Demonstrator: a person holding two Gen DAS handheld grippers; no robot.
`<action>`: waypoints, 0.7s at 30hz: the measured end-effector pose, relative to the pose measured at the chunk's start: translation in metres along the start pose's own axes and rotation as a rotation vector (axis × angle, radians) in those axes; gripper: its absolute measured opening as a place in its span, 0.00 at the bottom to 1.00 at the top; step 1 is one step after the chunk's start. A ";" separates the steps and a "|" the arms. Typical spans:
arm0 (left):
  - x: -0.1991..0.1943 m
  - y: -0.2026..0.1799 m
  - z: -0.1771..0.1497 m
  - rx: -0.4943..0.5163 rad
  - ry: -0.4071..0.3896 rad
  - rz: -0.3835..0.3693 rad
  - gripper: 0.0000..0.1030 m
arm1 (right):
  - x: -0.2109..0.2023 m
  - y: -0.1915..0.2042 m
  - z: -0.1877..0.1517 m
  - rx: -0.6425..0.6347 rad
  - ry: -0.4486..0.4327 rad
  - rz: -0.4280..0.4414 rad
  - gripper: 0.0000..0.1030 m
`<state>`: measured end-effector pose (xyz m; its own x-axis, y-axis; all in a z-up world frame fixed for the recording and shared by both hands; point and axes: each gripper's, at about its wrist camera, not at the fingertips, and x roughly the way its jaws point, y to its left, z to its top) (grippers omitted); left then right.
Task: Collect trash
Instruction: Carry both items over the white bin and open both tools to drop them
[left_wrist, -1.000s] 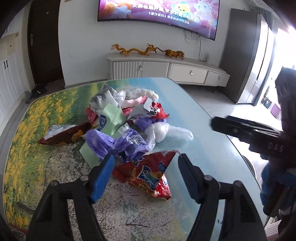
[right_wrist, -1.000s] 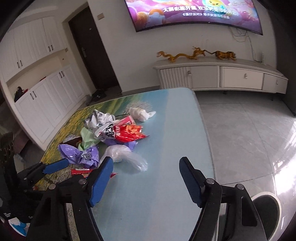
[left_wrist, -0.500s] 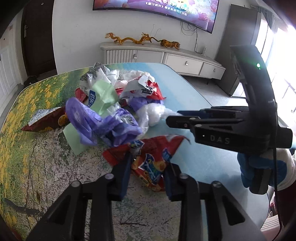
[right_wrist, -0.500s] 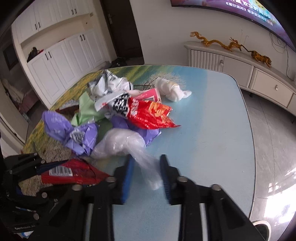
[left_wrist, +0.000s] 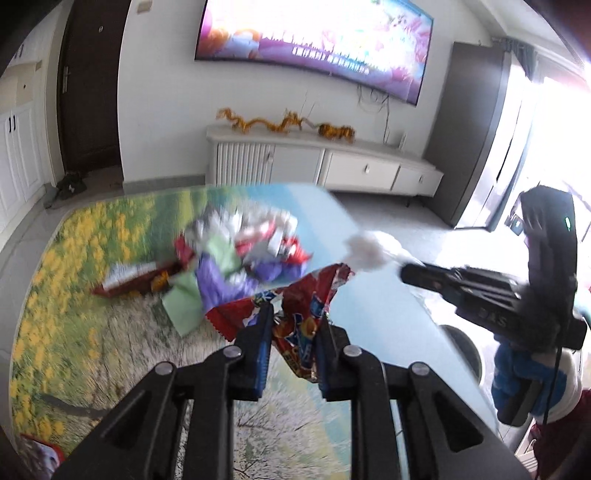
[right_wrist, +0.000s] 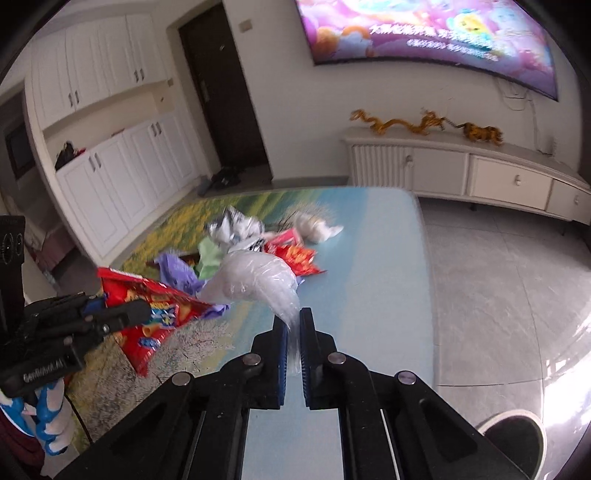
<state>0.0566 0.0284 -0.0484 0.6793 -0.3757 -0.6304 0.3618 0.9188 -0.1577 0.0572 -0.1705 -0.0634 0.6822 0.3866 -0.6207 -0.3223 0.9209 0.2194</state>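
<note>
My left gripper (left_wrist: 295, 314) is shut on a red snack bag (left_wrist: 299, 314) and holds it lifted above the table; the bag also shows in the right wrist view (right_wrist: 155, 310). My right gripper (right_wrist: 293, 325) is shut on a clear plastic bag (right_wrist: 255, 280), lifted off the table; it shows in the left wrist view (left_wrist: 369, 251) as a white blur. The rest of the trash pile (left_wrist: 236, 258) of purple, green, silver and red wrappers lies on the table (left_wrist: 92, 332), also seen in the right wrist view (right_wrist: 258, 236).
A round bin (right_wrist: 513, 435) stands on the floor to the right of the table. The table's right edge (right_wrist: 424, 295) is close to my right gripper. A white TV cabinet (left_wrist: 321, 166) stands against the far wall.
Both grippers have lifted their catches off the table: the left raised the red snack bag, the right raised the clear plastic bag. A second ago both were open above the pile.
</note>
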 end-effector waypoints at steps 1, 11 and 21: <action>-0.007 -0.006 0.009 0.013 -0.019 -0.007 0.18 | -0.014 -0.005 0.001 0.017 -0.023 -0.014 0.06; -0.041 -0.096 0.081 0.192 -0.142 -0.088 0.18 | -0.131 -0.069 -0.005 0.140 -0.179 -0.283 0.06; 0.022 -0.215 0.078 0.331 -0.042 -0.233 0.18 | -0.173 -0.160 -0.064 0.334 -0.139 -0.577 0.06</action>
<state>0.0434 -0.1870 0.0315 0.5778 -0.5801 -0.5741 0.6903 0.7226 -0.0354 -0.0514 -0.3874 -0.0397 0.7693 -0.1890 -0.6103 0.3234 0.9390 0.1169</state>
